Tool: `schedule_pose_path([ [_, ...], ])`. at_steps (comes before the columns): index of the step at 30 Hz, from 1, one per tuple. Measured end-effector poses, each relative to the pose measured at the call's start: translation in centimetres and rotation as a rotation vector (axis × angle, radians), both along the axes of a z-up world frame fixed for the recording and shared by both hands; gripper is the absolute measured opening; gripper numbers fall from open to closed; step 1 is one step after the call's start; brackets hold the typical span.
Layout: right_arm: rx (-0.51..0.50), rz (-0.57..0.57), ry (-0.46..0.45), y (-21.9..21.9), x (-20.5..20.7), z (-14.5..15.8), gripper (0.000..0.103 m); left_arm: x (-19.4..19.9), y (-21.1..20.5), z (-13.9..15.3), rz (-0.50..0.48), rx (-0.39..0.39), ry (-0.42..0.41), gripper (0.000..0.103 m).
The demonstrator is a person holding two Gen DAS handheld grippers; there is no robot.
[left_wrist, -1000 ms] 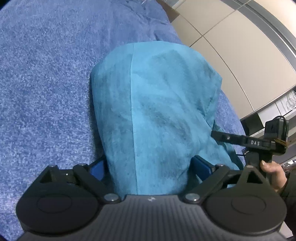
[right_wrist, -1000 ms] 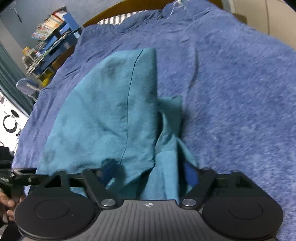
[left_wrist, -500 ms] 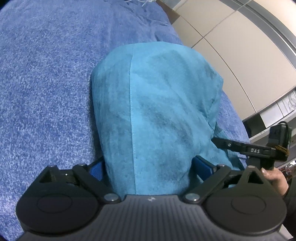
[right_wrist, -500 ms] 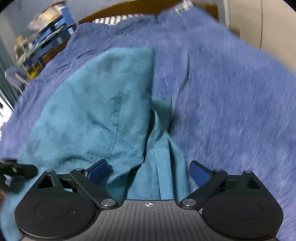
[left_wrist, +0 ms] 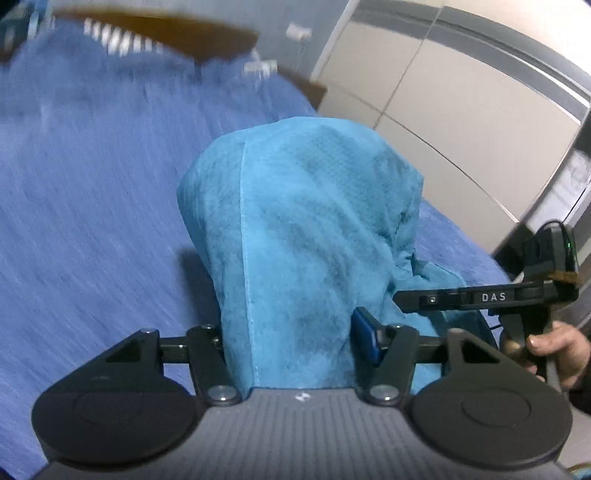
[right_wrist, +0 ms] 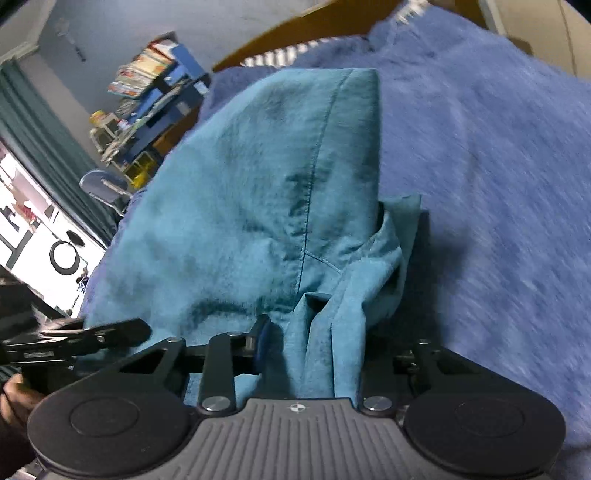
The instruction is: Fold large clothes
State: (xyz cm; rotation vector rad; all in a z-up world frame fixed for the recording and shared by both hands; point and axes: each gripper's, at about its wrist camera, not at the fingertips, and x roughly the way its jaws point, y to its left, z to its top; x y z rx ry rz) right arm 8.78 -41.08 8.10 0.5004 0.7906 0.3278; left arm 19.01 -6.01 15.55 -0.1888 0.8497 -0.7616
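Observation:
A large teal garment (left_wrist: 303, 221) lies in a heap on the blue bed cover (left_wrist: 92, 221). Its near edge hangs raised, with a shadow under it. My left gripper (left_wrist: 291, 332) has its jaws closing, and the blue pad (left_wrist: 364, 332) presses on the bunched cloth between them. In the right wrist view the same garment (right_wrist: 258, 184) shows a long seam and loose folds at its right side. My right gripper (right_wrist: 317, 343) is also closing, with a narrow bundle of folds pinched between its fingers. The right gripper's finger bar (left_wrist: 443, 297) and a hand (left_wrist: 554, 339) sit at the garment's right edge.
The bed cover (right_wrist: 498, 184) spreads wide on both sides of the garment. A wooden headboard (left_wrist: 166, 29) runs along the far end. Pale cupboard panels (left_wrist: 443, 110) stand beyond the bed's right side. A shelf of books (right_wrist: 155, 85) and a chair (right_wrist: 103, 184) stand at the left.
Both pairs of jaws have narrowed from wide apart onto the cloth. The garment's near edge has come up off the bed, and both views have tipped up to show the headboard.

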Motion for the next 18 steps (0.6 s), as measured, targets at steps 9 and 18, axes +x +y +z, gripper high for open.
schedule_pose_path([
  [9,0.080,0.018,-0.088,9.4,7.9,1.9,0.031,3.6,8.8,2.4,0.143,0.116,-0.093,0.059],
  [18,0.003,0.017,0.112,12.1,10.1,-4.0,0.054,3.3,13.5,-4.8,0.254,0.162,0.154,0.079],
])
